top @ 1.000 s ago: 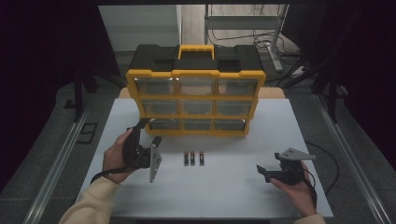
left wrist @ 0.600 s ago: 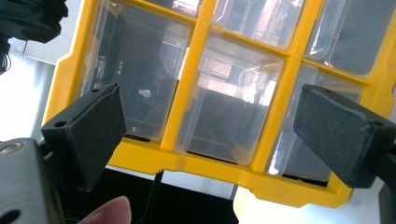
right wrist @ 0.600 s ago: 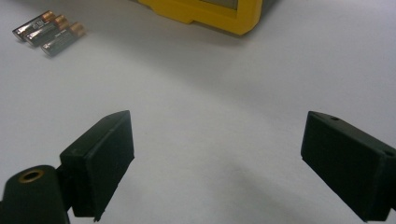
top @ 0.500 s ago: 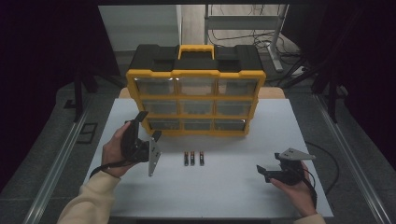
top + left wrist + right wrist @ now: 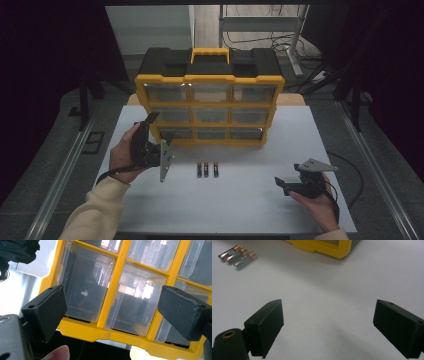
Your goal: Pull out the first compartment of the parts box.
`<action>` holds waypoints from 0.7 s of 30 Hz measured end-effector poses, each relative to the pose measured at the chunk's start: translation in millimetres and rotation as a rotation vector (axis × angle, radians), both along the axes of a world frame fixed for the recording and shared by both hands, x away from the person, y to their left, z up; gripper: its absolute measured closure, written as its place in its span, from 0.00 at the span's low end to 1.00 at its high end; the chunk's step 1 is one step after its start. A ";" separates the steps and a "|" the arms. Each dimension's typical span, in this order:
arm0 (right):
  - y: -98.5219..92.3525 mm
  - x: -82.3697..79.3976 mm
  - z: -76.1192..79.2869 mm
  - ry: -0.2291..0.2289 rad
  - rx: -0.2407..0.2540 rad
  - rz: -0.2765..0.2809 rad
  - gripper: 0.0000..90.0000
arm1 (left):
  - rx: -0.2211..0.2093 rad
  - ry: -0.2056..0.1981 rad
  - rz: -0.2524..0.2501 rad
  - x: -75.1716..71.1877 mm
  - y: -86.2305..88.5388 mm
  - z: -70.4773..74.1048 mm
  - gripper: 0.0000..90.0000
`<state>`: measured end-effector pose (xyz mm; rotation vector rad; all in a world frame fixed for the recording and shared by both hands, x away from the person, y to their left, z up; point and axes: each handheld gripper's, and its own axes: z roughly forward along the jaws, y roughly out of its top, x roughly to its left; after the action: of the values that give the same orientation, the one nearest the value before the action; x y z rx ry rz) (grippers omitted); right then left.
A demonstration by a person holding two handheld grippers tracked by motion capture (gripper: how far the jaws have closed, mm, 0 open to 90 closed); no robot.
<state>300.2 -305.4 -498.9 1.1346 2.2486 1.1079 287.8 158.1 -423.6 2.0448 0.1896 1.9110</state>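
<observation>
Left gripper [image 5: 150, 131] at 9 o'clock on the white table [image 5: 250, 200], jaws wide, holding nothing, just beside the bottom-left drawer [image 5: 175, 133] of the yellow organizer [image 5: 210, 79]. In the left gripper view the jaws frame two clear drawers, one [image 5: 83, 293] left of the other [image 5: 136, 307]. Organizer stands upright at 12 o'clock. Three batteries [image 5: 207, 170] lie side by side at centre, near its base. Right gripper [image 5: 286, 184] at 4 o'clock, jaws wide, empty, low over bare table, well apart from the batteries.

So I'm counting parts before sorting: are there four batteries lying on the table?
No, three batteries lie side by side on the white table before the organizer.
</observation>
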 end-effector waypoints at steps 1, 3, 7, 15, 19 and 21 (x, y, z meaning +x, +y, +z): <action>0.0 0.0 -0.1 0.000 0.000 0.000 0.11 | -0.002 -0.001 0.000 0.8 0.1 0.8 0.10; 0.1 0.1 -0.2 0.001 -0.001 0.000 0.11 | -0.003 -0.004 0.002 2.0 0.3 2.8 0.10; 0.3 0.0 -0.2 0.001 -0.002 0.001 0.11 | -0.006 -0.010 0.000 4.0 0.1 7.5 0.10; 0.2 0.1 -0.3 0.001 -0.004 -0.001 0.11 | -0.003 -0.022 0.000 8.2 -0.9 14.1 0.11; 0.4 0.0 -0.2 0.002 -0.004 -0.001 0.11 | 0.002 -0.025 -0.003 9.4 -2.4 17.0 0.11; 0.4 0.0 -0.2 0.002 -0.004 -0.001 0.11 | 0.010 -0.026 -0.001 10.4 -3.1 19.1 0.11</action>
<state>300.2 -305.0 -499.1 1.1353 2.2505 1.1022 298.2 155.0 -404.5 2.0251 0.1731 1.9399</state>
